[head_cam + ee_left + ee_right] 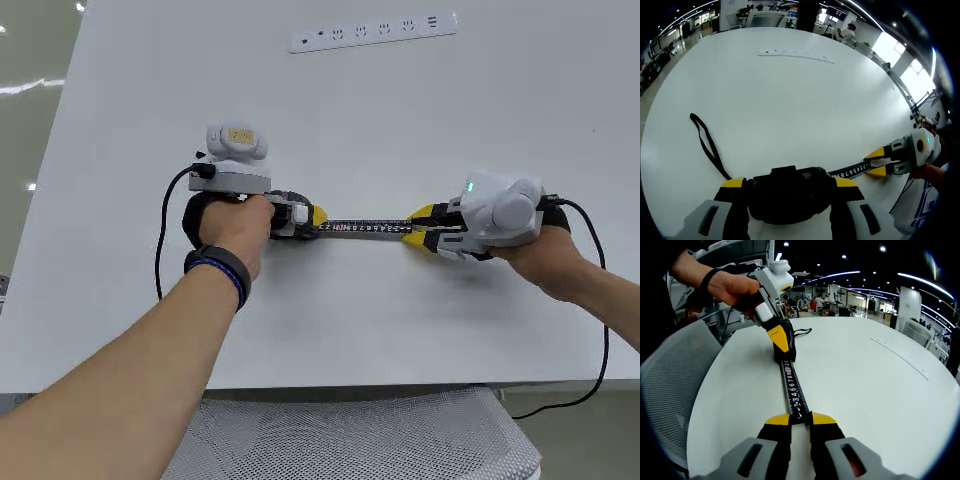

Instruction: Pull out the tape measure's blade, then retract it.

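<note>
The white bench (350,110) has a smooth, matt top; a long white power strip (373,30) lies flat on it near its far edge; a grey mesh chair (350,435) stands against the bench's near edge; glossy floor (22,60) shows past its left side; ceiling lights (920,279) run in rows beyond the bench.

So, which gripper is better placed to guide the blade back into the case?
Right. The right gripper is shut on the end of the extended blade, so it can probably guide it back, while the left gripper grips the case.
</note>
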### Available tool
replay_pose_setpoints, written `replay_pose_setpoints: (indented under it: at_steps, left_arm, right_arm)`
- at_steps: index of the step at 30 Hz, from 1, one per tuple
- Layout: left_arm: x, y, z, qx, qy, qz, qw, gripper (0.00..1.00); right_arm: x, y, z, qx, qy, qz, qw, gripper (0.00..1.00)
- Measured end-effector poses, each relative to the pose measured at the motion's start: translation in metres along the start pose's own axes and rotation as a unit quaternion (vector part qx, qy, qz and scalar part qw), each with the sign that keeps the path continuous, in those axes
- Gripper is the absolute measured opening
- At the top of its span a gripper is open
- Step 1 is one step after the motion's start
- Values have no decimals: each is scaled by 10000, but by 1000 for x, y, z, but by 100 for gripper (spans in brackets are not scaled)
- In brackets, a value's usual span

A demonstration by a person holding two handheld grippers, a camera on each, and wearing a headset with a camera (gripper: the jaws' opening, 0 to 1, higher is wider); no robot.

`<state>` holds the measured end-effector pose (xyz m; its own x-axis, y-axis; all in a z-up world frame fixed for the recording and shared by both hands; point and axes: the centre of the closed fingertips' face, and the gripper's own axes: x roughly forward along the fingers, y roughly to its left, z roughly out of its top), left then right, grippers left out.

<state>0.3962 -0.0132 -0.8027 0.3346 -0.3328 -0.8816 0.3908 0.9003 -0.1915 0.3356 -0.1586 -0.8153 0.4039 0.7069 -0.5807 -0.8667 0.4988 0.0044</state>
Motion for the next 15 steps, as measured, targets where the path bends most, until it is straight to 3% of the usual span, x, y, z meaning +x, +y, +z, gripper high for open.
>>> replay_pose_setpoints:
  at_steps: [6, 15]
  left_arm:
    - [1, 1, -1, -80, 135, -166, 9997, 63]
    - [2, 1, 0, -77, 178, -217, 9996, 63]
  right_arm:
    - [4, -1, 2, -60, -4, 110, 9999, 12]
    - [12, -1, 6, -55, -37, 203, 9998, 11]
